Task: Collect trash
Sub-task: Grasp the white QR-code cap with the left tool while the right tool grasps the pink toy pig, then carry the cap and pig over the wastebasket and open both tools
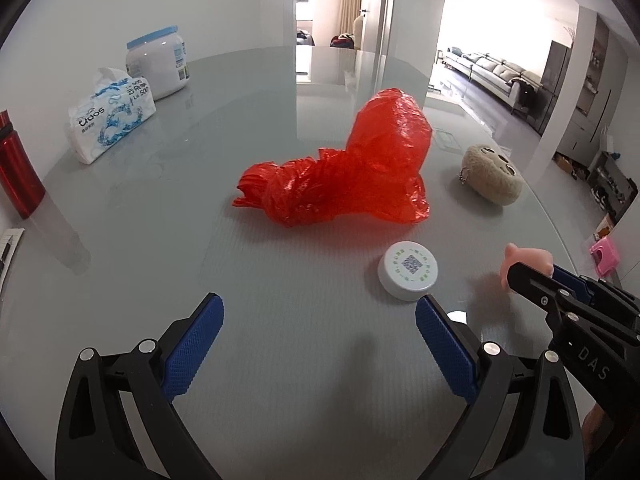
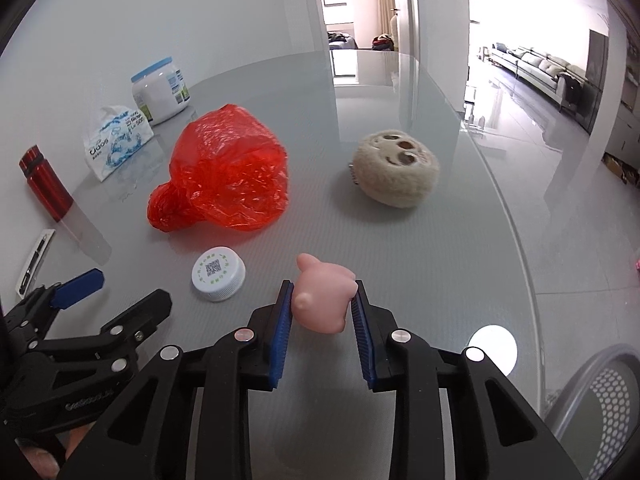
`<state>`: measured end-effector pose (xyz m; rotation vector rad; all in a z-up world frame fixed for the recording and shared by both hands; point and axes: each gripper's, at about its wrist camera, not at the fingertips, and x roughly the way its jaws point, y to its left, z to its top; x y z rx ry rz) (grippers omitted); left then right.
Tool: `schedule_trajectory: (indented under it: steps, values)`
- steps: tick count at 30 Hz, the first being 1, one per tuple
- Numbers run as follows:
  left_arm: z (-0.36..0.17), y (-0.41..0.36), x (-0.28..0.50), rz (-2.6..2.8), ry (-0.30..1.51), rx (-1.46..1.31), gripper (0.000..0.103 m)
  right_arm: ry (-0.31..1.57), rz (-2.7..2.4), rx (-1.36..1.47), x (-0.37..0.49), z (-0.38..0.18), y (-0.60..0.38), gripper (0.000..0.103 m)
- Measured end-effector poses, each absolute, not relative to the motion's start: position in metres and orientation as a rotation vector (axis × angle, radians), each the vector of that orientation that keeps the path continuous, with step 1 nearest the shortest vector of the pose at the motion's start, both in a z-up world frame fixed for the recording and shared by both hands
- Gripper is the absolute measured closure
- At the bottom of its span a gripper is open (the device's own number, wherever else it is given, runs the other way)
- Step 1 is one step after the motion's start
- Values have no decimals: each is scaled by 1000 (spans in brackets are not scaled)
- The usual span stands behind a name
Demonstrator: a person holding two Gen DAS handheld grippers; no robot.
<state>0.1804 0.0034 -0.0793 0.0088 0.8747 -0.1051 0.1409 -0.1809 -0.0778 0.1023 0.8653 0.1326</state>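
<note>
R gripper (image 2: 322,304) clenched on pink toy (image 2: 323,296) | L gripper (image 1: 320,344) released, nothing between pads | cap (image 1: 408,275) just beside L, near red bag (image 1: 344,168)

plastic bag (image 1: 344,168): translucent red, crinkled sheen
pig toy (image 2: 324,298): plain pale pink
bottle cap (image 1: 408,270): white, green ring of print around a dark square code
plush toy (image 2: 394,172): fuzzy cream, brown eye spots
tissue pack (image 1: 110,120): white with blue swirls
jar (image 1: 160,62): white, light blue lid
flask (image 1: 16,168): metallic red, black band
surface (image 1: 280,340): glossy pale grey
hand-held gripper pads (image 1: 444,344): blue, dotted texture, on black frames
</note>
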Motion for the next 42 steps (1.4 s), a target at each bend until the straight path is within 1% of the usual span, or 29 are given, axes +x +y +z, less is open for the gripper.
schedule_trajectory:
  steps: [7, 9, 11, 13, 15, 16, 18, 32, 36, 42]
  values:
    - [-80, -25, 193, -143, 894, 1, 8, 847, 107, 164, 116, -73, -210, 75]
    - [-81, -31, 197, -140, 898, 5, 10, 844, 105, 178, 112, -72, -215, 75]
    - [-83, -36, 201, -132, 907, 12, 18, 840, 105, 189, 108, -71, -220, 75]
    - [-87, -39, 205, -132, 927, 16, 33, 837, 106, 200, 106, -70, -222, 75]
    - [-89, -40, 205, -135, 935, 19, 44, 837, 106, 207, 104, -70, -225, 75]
    - [-88, -40, 203, -138, 928, 21, 53, 837, 106, 211, 103, -70, -226, 75]
    - [-87, -40, 200, -157, 931, 12, 66, 835, 107, 217, 101, -69, -227, 75]
    - [-56, -49, 148, -233, 854, 39, 66, 804, 92, 244, 68, -59, -240, 75]
    - [-47, -69, 129, -287, 826, 57, 66, 792, 54, 250, 47, -54, -253, 75]
    - [-39, -120, 101, -415, 809, 79, 66, 782, -37, 268, 10, -52, -288, 75]
